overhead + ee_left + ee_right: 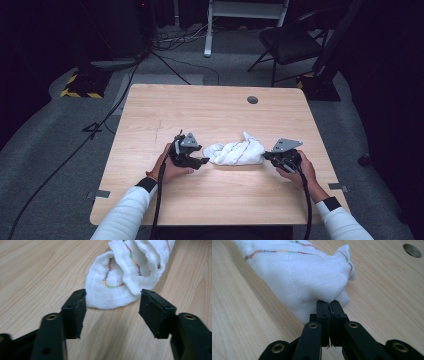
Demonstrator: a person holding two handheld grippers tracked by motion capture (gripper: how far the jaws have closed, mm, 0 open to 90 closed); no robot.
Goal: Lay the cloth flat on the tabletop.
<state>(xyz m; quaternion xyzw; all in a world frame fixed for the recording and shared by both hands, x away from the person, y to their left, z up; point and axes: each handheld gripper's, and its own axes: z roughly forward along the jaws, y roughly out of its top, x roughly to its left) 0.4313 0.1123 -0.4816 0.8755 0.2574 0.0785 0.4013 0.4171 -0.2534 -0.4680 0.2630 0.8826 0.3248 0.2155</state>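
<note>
A bunched white cloth [235, 153] lies on the wooden table [150, 120], its long axis running side to side between the two claws. The left claw [112, 306] gapes wide just short of its near end. The right claw [328, 305] pinches the other end's edge.

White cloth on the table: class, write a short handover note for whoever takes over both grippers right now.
Left gripper: open, jaws just short of the near edge of the white cloth, not gripping it.
Right gripper: shut on the cloth's other end.
The cloth lies bunched mid-table between the grippers.
Done: one end gripped. Left, probably: close the left gripper on its end, then spread or fold the cloth.
</note>
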